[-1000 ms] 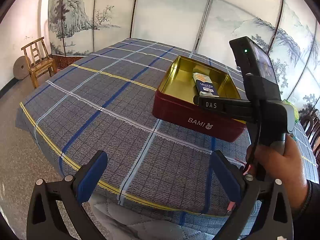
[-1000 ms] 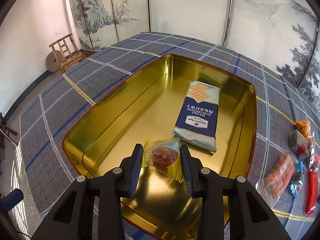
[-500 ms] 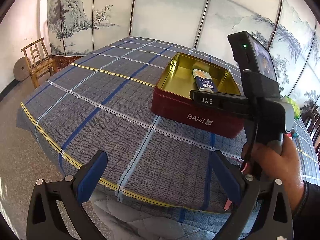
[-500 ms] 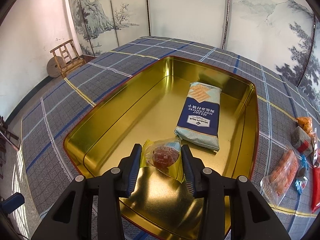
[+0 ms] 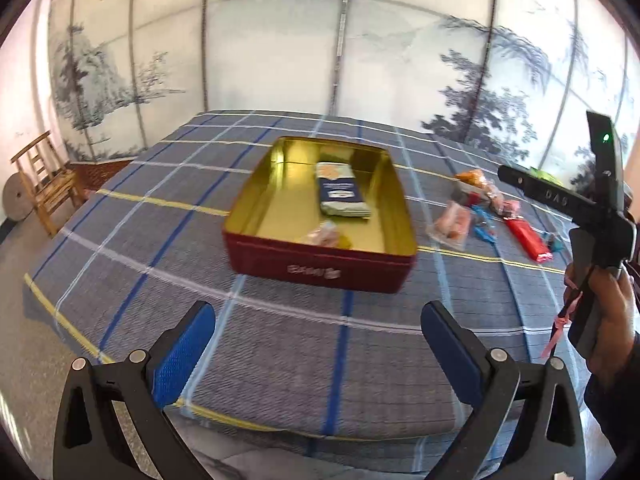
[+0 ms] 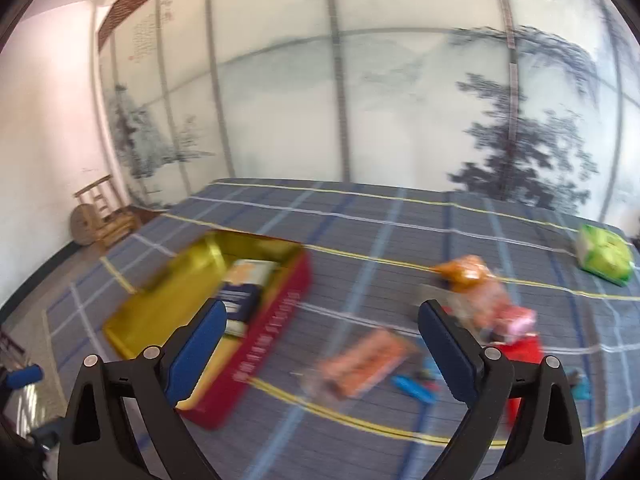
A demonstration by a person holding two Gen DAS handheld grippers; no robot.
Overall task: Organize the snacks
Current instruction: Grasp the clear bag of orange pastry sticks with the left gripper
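Now both grippers hang over the near part of a table (image 5: 132,248) covered in a blue-grey checked cloth. The left gripper (image 5: 318,344) has its blue-padded jaws spread wide with only cloth showing between them. The right gripper (image 6: 322,344) is likewise released: its jaws have just been opening and nothing sits between them; from the left wrist view it appears at the right edge, held by a hand (image 5: 608,312). A red tin (image 5: 320,268) with a gold inside stands on the cloth, well ahead of the left gripper. Inside it a blue and white cracker pack (image 5: 340,194) lies flat toward the far end, and a small wrapped cake (image 5: 326,236) lies on the tin floor close to the near wall, free of any gripper. To the right of the tin, apart from it, a cluster of loose snacks rests on the cloth: a clear bag of orange pieces (image 5: 452,224), an orange packet (image 5: 470,178), a blue wrapper (image 5: 484,228) and a long red packet (image 5: 528,240). The right wrist view is heavily blurred, yet it shows the tin to the lower left, the loose snacks ahead of the open jaws, and a green bag (image 6: 604,254) farther off near the table's right edge. A wooden chair (image 5: 44,188) stands on the floor to the left, before a painted folding screen (image 5: 280,48).
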